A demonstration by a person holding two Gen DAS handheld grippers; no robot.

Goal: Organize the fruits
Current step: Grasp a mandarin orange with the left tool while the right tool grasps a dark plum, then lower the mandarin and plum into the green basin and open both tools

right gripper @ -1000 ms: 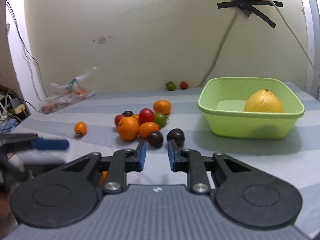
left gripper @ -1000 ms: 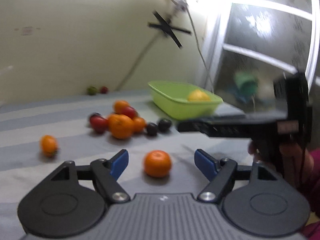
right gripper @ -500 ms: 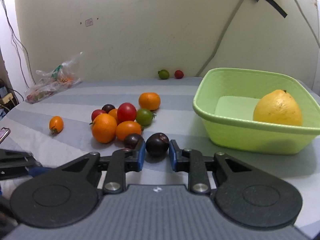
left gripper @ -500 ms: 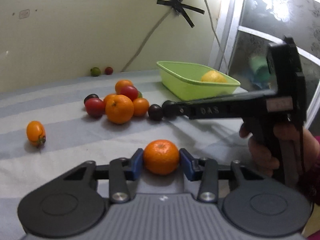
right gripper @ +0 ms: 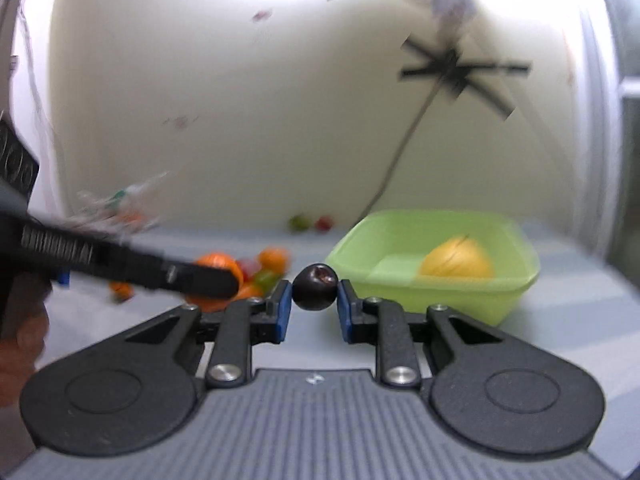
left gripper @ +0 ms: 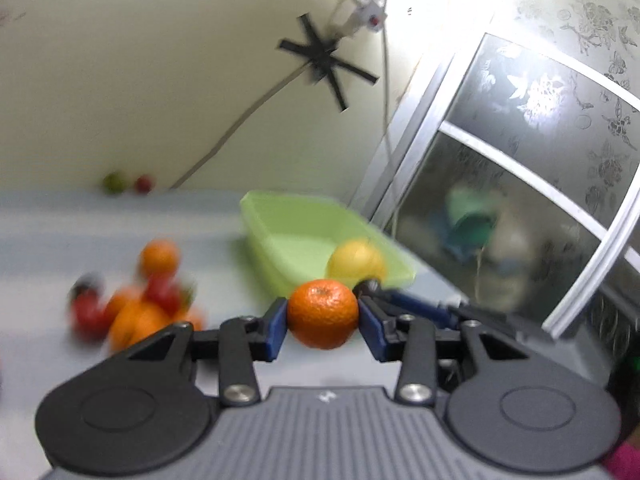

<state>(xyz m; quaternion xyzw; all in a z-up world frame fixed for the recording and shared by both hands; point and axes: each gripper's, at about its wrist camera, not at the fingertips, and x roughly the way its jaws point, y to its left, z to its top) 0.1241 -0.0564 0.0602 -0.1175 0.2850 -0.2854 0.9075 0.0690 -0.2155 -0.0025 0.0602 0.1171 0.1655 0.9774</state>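
Observation:
My left gripper [left gripper: 323, 322] is shut on a small orange mandarin [left gripper: 322, 313], lifted off the striped cloth. My right gripper [right gripper: 314, 300] is shut on a dark purple plum [right gripper: 315, 286], also raised above the cloth. Ahead of both stands a lime-green basin [right gripper: 516, 280] [left gripper: 272, 232] with a big yellow citrus fruit [right gripper: 456, 260] [left gripper: 356, 258] inside. A blurred pile of oranges and red tomatoes [left gripper: 136, 308] lies left of the basin. In the right wrist view the left gripper [right gripper: 132, 264] crosses in front of that pile.
A green fruit [right gripper: 299, 222] and a red fruit [right gripper: 324, 223] sit by the back wall. A plastic bag [right gripper: 116, 204] lies at the far left. A frosted glass door [left gripper: 520, 200] borders the cloth on the right. A hand [right gripper: 20, 336] shows at the left edge.
Left jaws closed on the mandarin and lifted it toward the basin. Right gripper moved forward onto the plum, took hold of it and raised it.

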